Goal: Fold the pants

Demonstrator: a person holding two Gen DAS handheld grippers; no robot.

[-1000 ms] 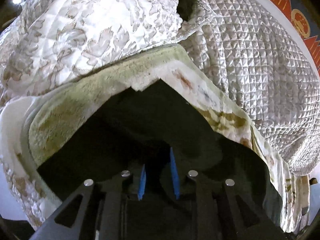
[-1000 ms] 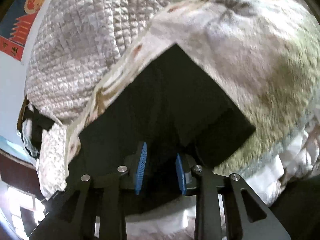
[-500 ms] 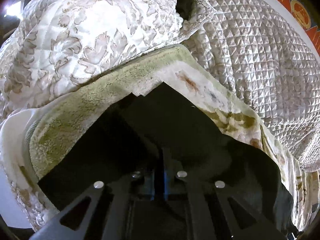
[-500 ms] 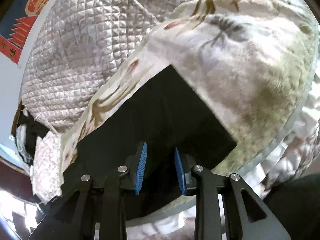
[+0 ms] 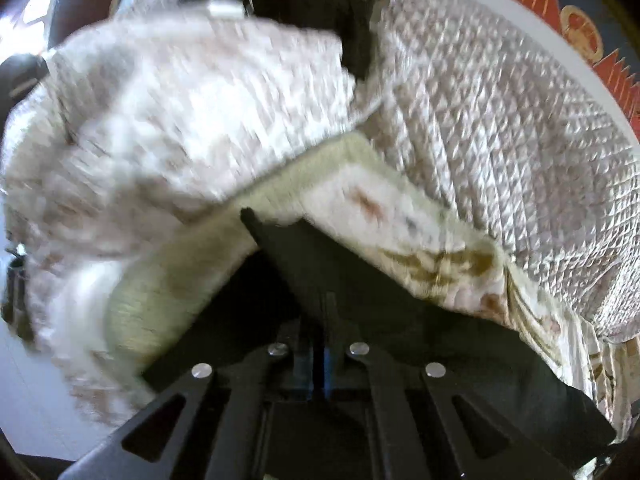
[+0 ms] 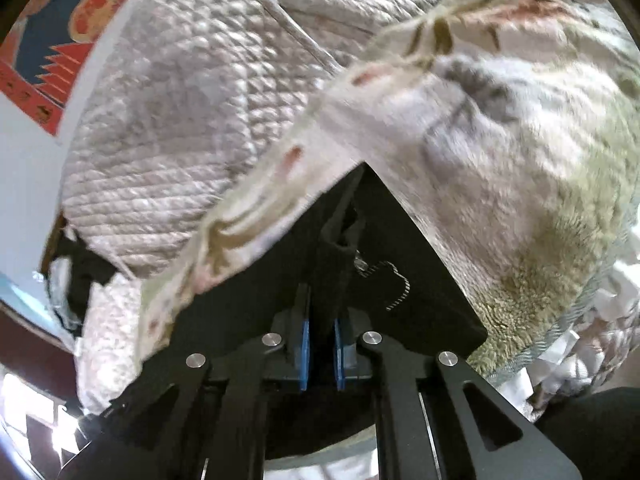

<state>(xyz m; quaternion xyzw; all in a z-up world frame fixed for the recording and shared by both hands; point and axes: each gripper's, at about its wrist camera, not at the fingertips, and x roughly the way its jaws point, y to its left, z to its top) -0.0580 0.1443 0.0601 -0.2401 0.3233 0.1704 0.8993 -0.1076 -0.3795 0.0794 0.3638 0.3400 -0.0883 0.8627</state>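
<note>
Black pants (image 5: 400, 320) lie spread on a fleecy floral blanket (image 5: 420, 248) atop a bed, gripped at two places by a pair of hand-held grippers. In the left wrist view, the left gripper (image 5: 319, 364) is clamped on the dark cloth, its jaws having just closed, with only a sliver of blue pad (image 5: 327, 368) showing beside the fabric pinched between the fingers; a ridge of the cloth rises from the fingers to a peak against the blanket's pale green edge. In the right wrist view, the right gripper (image 6: 321, 354) has likewise just closed its jaws, and its blue pads (image 6: 305, 354) squeeze a raised fold of the pants (image 6: 332, 264) that stands up between them; a small metal zipper pull (image 6: 361, 265) and a curve of zipper teeth (image 6: 398, 288) lie on the fabric just right of that fold. Beyond the blanket a silvery quilted bedspread (image 5: 500, 140) covers the bed, and a white quilt with a pale leaf pattern (image 5: 180, 120), blurred in the left view, is bunched beside it. A red and blue poster (image 6: 52, 48) hangs on the white wall behind the bed.
</note>
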